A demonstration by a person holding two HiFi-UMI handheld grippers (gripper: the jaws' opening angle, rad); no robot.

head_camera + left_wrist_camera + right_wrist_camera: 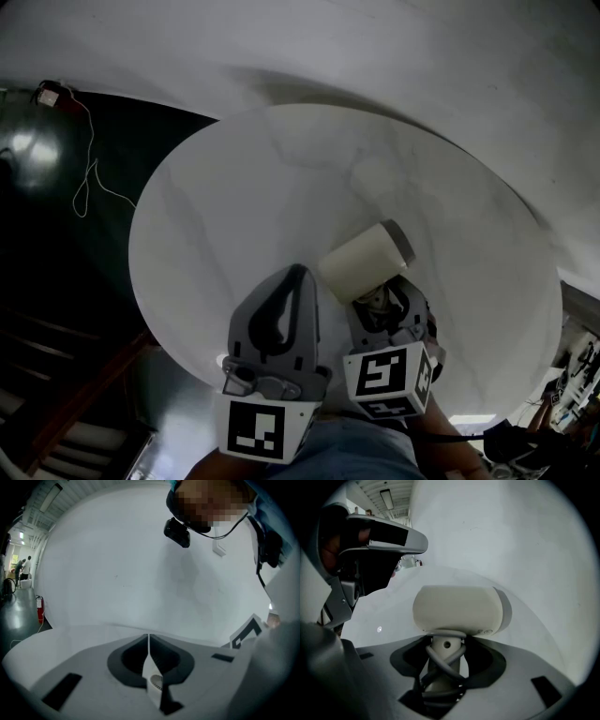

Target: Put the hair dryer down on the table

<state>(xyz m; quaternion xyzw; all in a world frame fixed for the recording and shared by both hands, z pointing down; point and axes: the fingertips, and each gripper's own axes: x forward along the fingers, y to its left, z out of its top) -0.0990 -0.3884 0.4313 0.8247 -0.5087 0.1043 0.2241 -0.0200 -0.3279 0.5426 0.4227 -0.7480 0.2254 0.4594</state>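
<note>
A cream hair dryer [361,262] with a grey end cap is held over the near part of the round white table [281,169]. My right gripper [380,298] is shut on its handle [443,665], around which a grey cord is wound. In the right gripper view the dryer's barrel [459,609] lies crosswise just above the jaws, with the table [529,634] behind it. I cannot tell whether the dryer touches the table. My left gripper [298,274] sits beside it on the left, shut with nothing between its jaws [148,641].
Dark floor lies left of the table, with a thin white cord [89,178] trailing across it and a dark rounded object [28,150] at the far left. A reddish wooden rail [84,394] runs along the lower left. A pale wall rises behind the table.
</note>
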